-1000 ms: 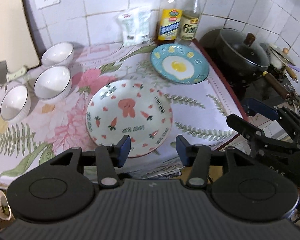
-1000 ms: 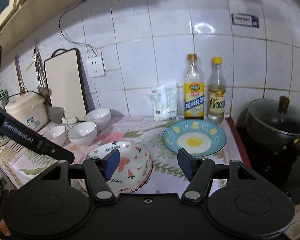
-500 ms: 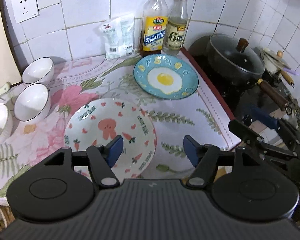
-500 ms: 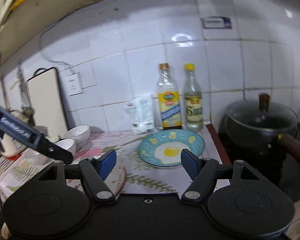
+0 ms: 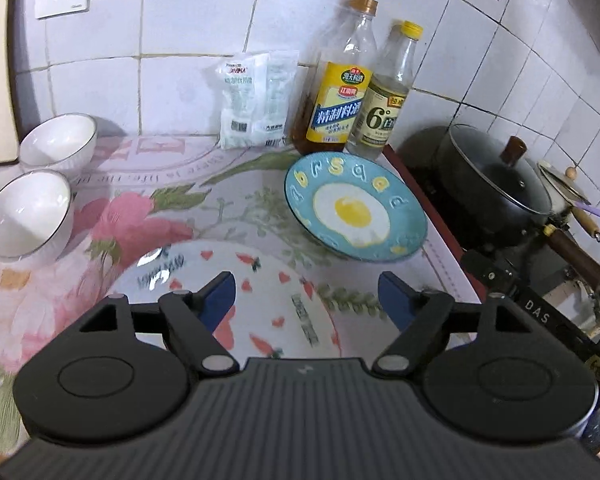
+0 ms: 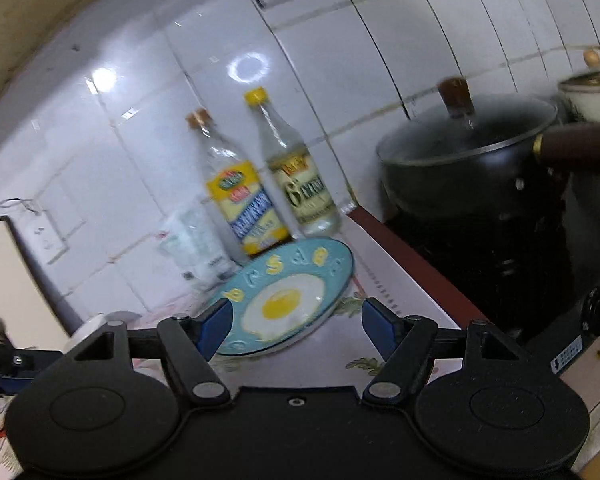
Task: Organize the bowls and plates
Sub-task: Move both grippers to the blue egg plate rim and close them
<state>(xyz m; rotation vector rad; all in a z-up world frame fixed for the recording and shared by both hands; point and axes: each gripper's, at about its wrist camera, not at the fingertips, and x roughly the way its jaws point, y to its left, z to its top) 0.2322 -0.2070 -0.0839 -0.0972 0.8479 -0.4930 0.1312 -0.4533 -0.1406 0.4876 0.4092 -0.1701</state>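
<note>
A blue plate with a fried-egg picture (image 5: 355, 211) lies on the floral counter cloth near the bottles; it also shows in the right wrist view (image 6: 284, 299). A white plate with carrots and hearts (image 5: 256, 304) lies in front of it, under my left gripper (image 5: 307, 296), which is open and empty just above its near half. Two white bowls (image 5: 28, 212) (image 5: 58, 142) stand at the left. My right gripper (image 6: 294, 326) is open and empty, tilted, close to the blue plate's near edge.
Two bottles (image 5: 338, 92) (image 5: 384, 108) and a white packet (image 5: 256, 98) stand against the tiled wall behind the blue plate. A black lidded pot (image 5: 496, 184) sits on the stove at right. A cutting board (image 6: 12, 280) leans at far left.
Both grippers have moved forward and right toward the blue plate. The right gripper has tilted and come close to the blue plate. Both stay open.
</note>
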